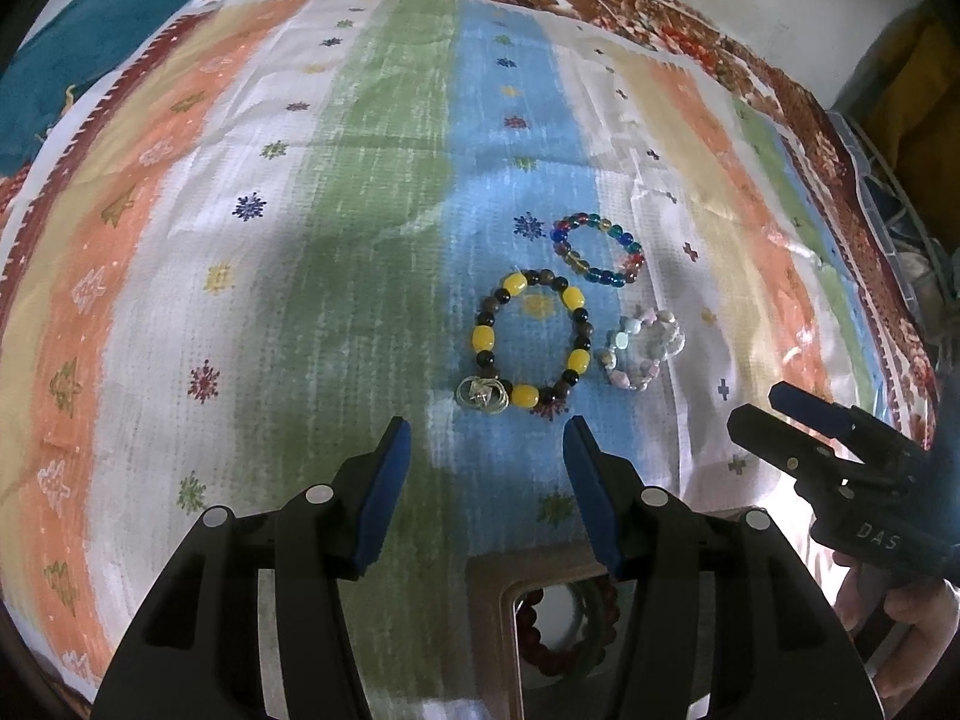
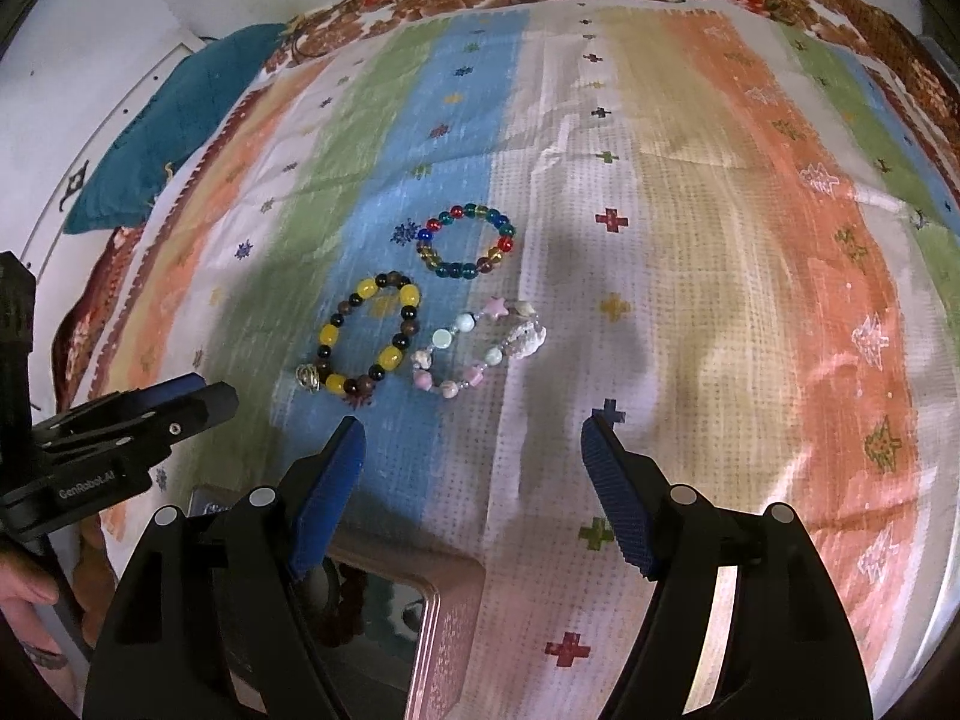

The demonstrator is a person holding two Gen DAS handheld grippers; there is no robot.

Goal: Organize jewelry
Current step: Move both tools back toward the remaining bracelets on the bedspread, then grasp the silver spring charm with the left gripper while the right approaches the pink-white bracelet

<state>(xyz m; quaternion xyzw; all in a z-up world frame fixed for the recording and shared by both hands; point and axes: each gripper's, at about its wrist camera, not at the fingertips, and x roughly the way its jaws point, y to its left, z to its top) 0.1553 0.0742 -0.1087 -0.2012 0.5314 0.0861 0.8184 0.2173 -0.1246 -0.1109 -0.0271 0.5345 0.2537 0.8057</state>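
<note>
Left gripper [image 1: 487, 429]: blue pads parted to a middling gap, nothing between them, nothing touched. It hangs over the striped cloth [image 1: 270, 276], just short of the yellow-and-black bracelet [image 1: 528, 342].

Right gripper [image 2: 474, 423]: pads spread wider, empty, clear of the cloth; the pastel bracelet [image 2: 480, 348] lies just beyond its tips.

Count on the cloth: three bracelets. Yellow-and-black with a silver charm [image 1: 482, 395]; pastel, with star and shell beads, just beside it; glass-bead bracelet [image 1: 597, 249] in red, blue, teal and amber, farther off, apart from both.

One pink tray [image 2: 447, 606] at the near edge, partly under the grippers. Inside: one dark red bead bracelet [image 1: 540, 648], plus a dark ring-shaped item I cannot identify.
</note>
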